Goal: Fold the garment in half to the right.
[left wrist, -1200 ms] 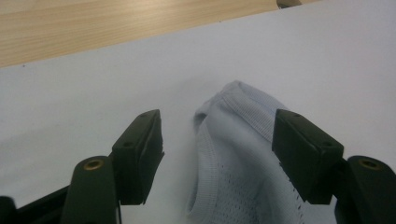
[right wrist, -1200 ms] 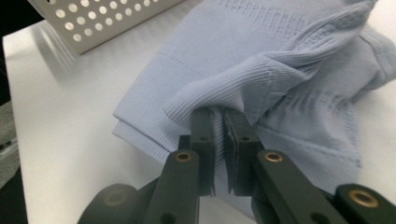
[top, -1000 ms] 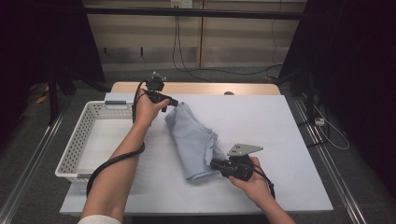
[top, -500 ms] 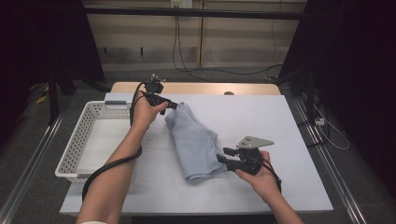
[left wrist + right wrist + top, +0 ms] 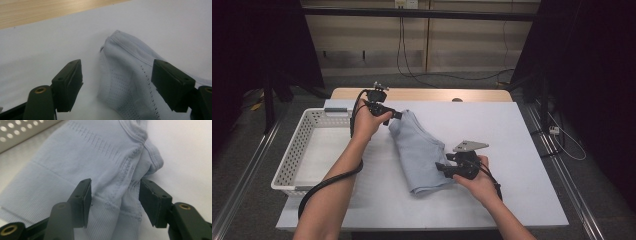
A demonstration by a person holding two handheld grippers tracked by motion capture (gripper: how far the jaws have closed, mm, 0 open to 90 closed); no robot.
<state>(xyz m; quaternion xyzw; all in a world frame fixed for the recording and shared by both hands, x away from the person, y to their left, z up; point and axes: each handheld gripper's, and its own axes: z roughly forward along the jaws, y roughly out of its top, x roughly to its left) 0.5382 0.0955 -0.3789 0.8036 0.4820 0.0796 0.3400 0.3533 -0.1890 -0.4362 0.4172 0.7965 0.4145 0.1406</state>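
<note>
Basket [image 5: 297, 150] first: white, perforated, sitting at the left edge of the white table [image 5: 522, 150], and I can't make out anything lying inside it. Just to its right lies the pale blue garment [image 5: 419, 150], folded into a long bundle that runs from the far middle of the table toward me. It is a ribbed knit with stitched seams and rows of small holes [image 5: 125, 82], and its thick hem bunches up at the near end [image 5: 150, 152]. I hold my left gripper [image 5: 389, 114] at the far end of the garment, jaws spread wide with the cloth edge between them but not pinched. My right gripper [image 5: 447, 170] sits at the near end, released too, its jaws straddling a raised fold without closing on it. Beyond the white surface I see a strip of wood tabletop [image 5: 422, 93] and cables [image 5: 412, 55] trailing across the floor.
</note>
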